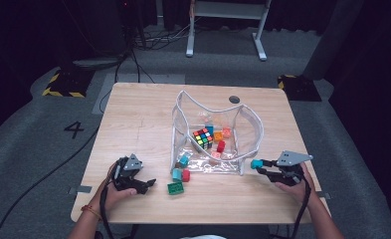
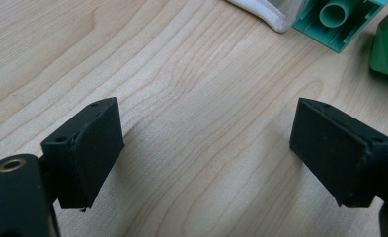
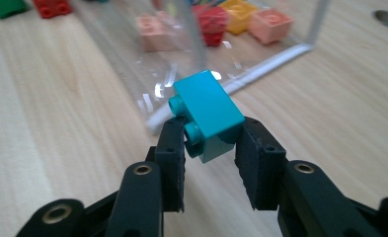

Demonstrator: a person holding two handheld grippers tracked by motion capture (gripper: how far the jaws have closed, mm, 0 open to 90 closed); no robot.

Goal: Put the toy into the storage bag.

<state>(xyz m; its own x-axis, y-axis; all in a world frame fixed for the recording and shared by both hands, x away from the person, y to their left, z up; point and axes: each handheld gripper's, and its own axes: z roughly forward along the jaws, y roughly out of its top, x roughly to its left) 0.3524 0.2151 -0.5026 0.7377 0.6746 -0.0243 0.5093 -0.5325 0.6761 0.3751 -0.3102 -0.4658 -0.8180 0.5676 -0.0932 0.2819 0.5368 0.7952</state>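
Observation:
My right gripper [image 1: 258, 166] is at the right of the table, shut on a teal brick [image 1: 256, 163], just right of the clear bag [image 1: 250, 130]. In the right gripper view the teal brick [image 3: 209, 112] sits clamped between the two black pads of my right gripper [image 3: 209, 136], studs facing left, with the bag's white trim [image 3: 275, 58] close beyond it. My left gripper [image 1: 149, 183] rests low at the front left, open, with bare wood between its jaws [image 2: 206, 133]. A green brick [image 1: 174, 188] lies just right of it.
The clear bag holds a Rubik's cube [image 1: 202, 138] and several coloured bricks. A light-blue brick [image 1: 177, 174] and a red brick [image 1: 186, 175] lie at the bag's mouth. A round hole [image 1: 234, 99] sits in the tabletop behind the bag.

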